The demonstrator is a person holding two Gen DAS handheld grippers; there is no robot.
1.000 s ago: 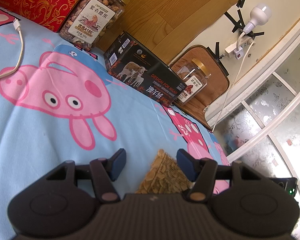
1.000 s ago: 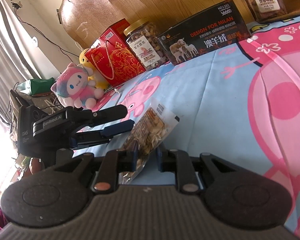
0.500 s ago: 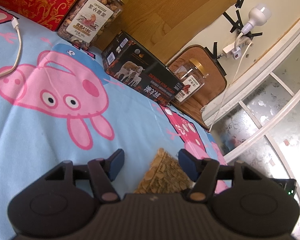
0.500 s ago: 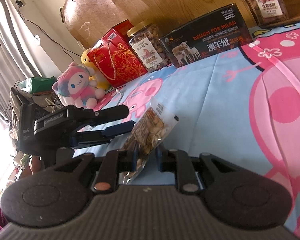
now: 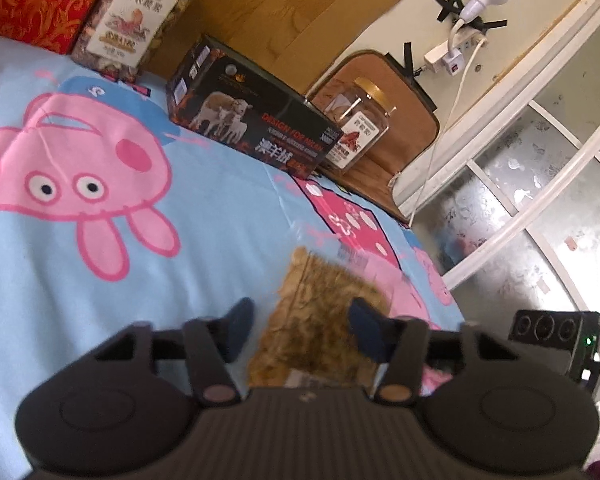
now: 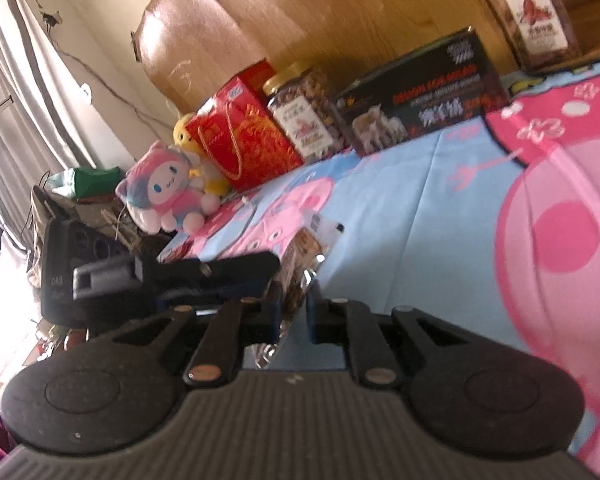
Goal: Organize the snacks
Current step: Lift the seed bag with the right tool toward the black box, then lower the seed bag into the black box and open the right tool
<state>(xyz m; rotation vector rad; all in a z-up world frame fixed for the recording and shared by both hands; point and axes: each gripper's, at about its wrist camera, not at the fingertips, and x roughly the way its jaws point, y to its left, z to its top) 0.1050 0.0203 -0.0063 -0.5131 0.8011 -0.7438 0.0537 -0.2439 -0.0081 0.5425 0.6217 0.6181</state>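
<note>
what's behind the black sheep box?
Behind the black sheep box: wooden headboard, and a gold-lidded clear jar at its right end. The jar's base and the bedding there are covered.

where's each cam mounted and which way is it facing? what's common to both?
Left wrist: on the left gripper, facing along its closing jaws across the cartoon bedsheet toward the wooden headboard; snack bag between them.
Right wrist: on the right gripper, closing on that bag, facing the plush toy; left gripper visible.
Shared: bag, black box, nut jar, red gift bag.
</note>
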